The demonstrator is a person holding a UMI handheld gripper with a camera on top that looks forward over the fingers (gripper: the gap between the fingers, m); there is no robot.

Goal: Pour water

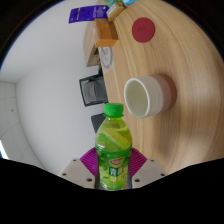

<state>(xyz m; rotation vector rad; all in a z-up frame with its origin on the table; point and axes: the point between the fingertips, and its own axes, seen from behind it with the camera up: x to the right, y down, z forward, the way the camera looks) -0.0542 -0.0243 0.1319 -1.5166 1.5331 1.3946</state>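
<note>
A green plastic bottle (114, 148) with a green cap and a green label stands upright between my gripper's (113, 168) two fingers. Both purple pads (87, 160) press against its sides, so the gripper is shut on it. Just beyond the bottle, a white cup (140, 95) rests on a pink coaster (168, 93) on the light wooden table (160, 140). The bottle's lower part is hidden below the fingers.
Farther along the table lie a second pink coaster (144, 31) and a small orange-brown box (107, 35). A purple box (88, 13) lies at the far end. A dark chair (94, 88) stands beside the table's left edge, over a pale floor.
</note>
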